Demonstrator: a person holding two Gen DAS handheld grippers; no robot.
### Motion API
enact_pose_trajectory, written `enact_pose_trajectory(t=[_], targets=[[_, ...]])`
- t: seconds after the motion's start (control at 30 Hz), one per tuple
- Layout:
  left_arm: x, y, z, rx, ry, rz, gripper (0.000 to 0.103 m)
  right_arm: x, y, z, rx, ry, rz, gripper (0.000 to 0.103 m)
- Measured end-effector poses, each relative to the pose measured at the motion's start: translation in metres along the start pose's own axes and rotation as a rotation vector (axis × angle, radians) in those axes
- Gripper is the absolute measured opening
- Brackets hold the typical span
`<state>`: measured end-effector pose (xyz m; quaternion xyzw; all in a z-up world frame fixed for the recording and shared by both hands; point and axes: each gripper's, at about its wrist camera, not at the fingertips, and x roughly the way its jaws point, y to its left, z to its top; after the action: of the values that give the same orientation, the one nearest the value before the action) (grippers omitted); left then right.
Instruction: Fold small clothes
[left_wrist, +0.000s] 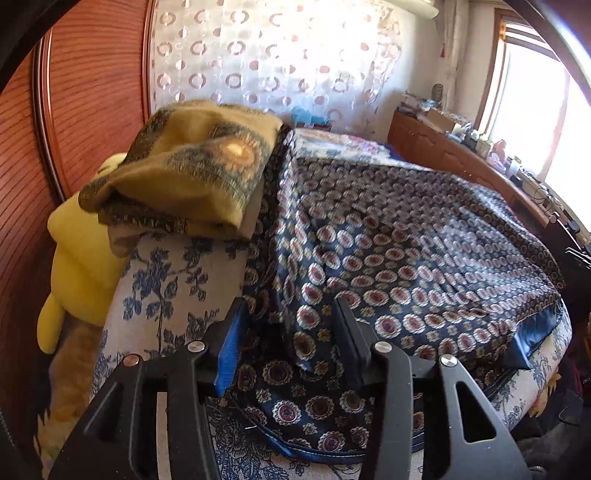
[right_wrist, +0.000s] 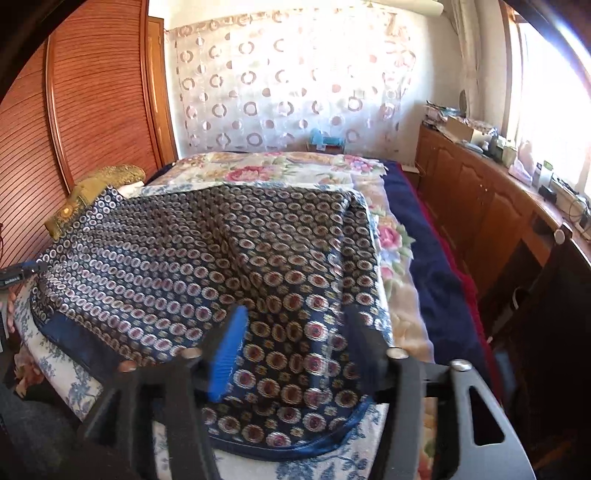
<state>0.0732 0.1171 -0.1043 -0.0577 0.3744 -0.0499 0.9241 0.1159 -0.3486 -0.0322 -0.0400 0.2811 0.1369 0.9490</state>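
A navy garment (left_wrist: 406, 258) printed with red and cream medallions lies spread flat on the bed, its blue hem along the near edge. My left gripper (left_wrist: 290, 321) hovers over the garment's near left part, jaws apart, with a loose fold of cloth lying between the fingers and neither pad pressing on it. In the right wrist view the same garment (right_wrist: 221, 258) fills the middle. My right gripper (right_wrist: 295, 328) stands open over its near right corner, the cloth resting under the gap. The left gripper's tip (right_wrist: 22, 271) shows at that view's far left edge.
The bed has a white sheet with blue flowers (left_wrist: 173, 280). A folded olive blanket (left_wrist: 192, 166) and a yellow plush toy (left_wrist: 77, 266) sit at the left by a louvred wooden door (left_wrist: 74, 92). A floral blanket (right_wrist: 277, 166) lies behind; wooden cabinets (right_wrist: 472, 192) line the right.
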Motion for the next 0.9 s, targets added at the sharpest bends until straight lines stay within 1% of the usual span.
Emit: enact_pose_trajectory(t=[0.03,0.1,0.2,0.43,0.57,0.7,0.77,0.8,0.83,0.9], targets=[[0.002,0.001,-0.001,-0.008,0.011,0.002,0.048,0.001,0.003,-0.001,-0.003,-0.005,0.009,0.069],[0.006,0.005,-0.003,-0.027,0.034,0.004,0.048,0.005,0.013,-0.002,-0.014,-0.007,0.037,0.070],[0.009,0.007,-0.005,-0.038,0.049,0.016,0.048,0.017,0.031,-0.006,-0.046,0.009,0.056,0.070],[0.009,0.010,-0.010,-0.026,0.039,0.019,0.048,0.049,0.061,-0.015,-0.083,0.062,0.096,0.070],[0.009,0.007,-0.011,-0.017,0.034,0.029,0.048,0.073,0.066,-0.015,-0.114,0.091,0.088,0.070],[0.008,0.005,-0.012,-0.016,0.023,0.038,0.048,0.086,0.071,-0.022,-0.129,0.139,0.094,0.070],[0.008,0.004,-0.012,-0.014,0.020,0.042,0.048,0.090,0.078,-0.023,-0.150,0.143,0.077,0.070],[0.008,0.004,-0.012,-0.013,0.019,0.044,0.048,0.093,0.079,-0.026,-0.150,0.144,0.079,0.075],[0.008,0.004,-0.012,-0.012,0.019,0.045,0.048,0.094,0.079,-0.027,-0.142,0.146,0.088,0.082],[0.008,0.004,-0.012,-0.013,0.019,0.045,0.048,0.098,0.079,-0.029,-0.135,0.145,0.090,0.089]])
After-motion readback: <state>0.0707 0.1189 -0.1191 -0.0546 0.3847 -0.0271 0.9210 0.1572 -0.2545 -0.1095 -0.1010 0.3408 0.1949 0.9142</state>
